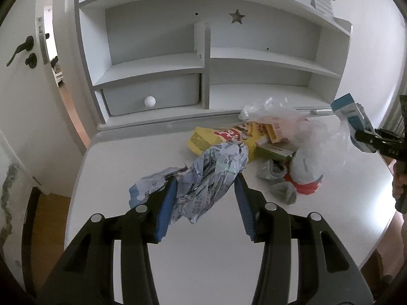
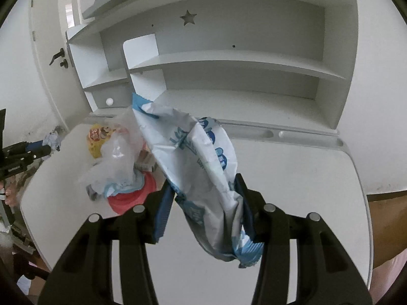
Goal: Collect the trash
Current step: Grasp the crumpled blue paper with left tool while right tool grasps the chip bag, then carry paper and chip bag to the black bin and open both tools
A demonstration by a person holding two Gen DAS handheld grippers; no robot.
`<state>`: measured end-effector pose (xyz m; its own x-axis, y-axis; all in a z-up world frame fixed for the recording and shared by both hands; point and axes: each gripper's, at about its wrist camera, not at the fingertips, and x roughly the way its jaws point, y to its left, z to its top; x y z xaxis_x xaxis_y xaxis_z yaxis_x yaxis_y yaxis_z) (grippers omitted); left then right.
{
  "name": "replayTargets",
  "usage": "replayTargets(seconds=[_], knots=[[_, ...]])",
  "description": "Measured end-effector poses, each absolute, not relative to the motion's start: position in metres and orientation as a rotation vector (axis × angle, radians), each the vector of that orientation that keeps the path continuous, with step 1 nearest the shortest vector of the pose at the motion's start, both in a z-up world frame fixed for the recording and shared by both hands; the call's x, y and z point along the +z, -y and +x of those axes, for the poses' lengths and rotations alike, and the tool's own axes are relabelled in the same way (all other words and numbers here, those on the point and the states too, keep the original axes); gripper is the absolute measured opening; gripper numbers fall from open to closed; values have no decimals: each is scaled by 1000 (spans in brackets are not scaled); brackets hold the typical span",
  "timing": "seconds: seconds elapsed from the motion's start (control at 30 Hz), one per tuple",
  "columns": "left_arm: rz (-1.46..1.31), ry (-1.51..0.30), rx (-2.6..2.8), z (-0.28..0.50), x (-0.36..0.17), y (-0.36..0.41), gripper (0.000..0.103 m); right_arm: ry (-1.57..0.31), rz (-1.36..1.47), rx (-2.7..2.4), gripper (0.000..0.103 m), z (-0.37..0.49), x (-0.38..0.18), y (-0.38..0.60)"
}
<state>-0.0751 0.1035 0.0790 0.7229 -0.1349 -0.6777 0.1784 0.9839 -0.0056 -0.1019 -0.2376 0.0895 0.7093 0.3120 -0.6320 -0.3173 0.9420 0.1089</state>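
Two tongs each pinched a piece of trash above the white bench (image 1: 106, 167). Left tongs (image 1: 205, 183) squeezed a crumpled paper wad (image 1: 211, 180); right tongs (image 2: 203, 185) gripped a white-and-blue wrapper (image 2: 201, 167). Farther back on the bench lay a yellow snack bag (image 1: 216, 139), a clear plastic bag (image 1: 277, 114) and a red lid (image 1: 307, 184), before the shelf unit (image 1: 203, 58).

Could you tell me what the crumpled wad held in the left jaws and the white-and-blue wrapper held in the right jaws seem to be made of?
The crumpled wad looks like thin printed paper or paper-like packaging, matte: it holds sharp, fine creases and shows small printed text. The white-and-blue wrapper looks like plastic film with a slight sheen: it has smooth broad folds and a serrated sealed edge. Neither can be confirmed by sight alone.
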Motion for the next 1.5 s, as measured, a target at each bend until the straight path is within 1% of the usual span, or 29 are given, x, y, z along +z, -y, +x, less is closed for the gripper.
replayTargets(seconds=[0.1,0.33,0.5,0.7,0.87,1.13,1.33,1.43,1.5], knots=[[53,-728,-166,-77,79,-100,46,-652,21,319,47,-111,89,241],[-59,-673,-81,-67,73,-96,46,-556,76,201,47,-119,77,238],[-66,-676,-122,-64,70,-83,46,-576,83,177,47,-113,70,234],[-49,-694,-136,-59,63,-75,46,-564,53,132,47,-109,65,232],[-54,-692,-113,-57,59,-76,46,-529,86,79,47,-112,64,238],[-88,-715,-103,-50,49,-74,46,-494,-2,26,48,-118,67,225],[-71,-640,-112,-62,73,-61,46,-468,26,13,48,-120,68,229],[-71,-581,-166,-74,97,-42,46,-413,47,56,47,-124,72,236],[-34,-548,-232,-84,114,-15,46,-429,104,129,46,-124,75,249]])
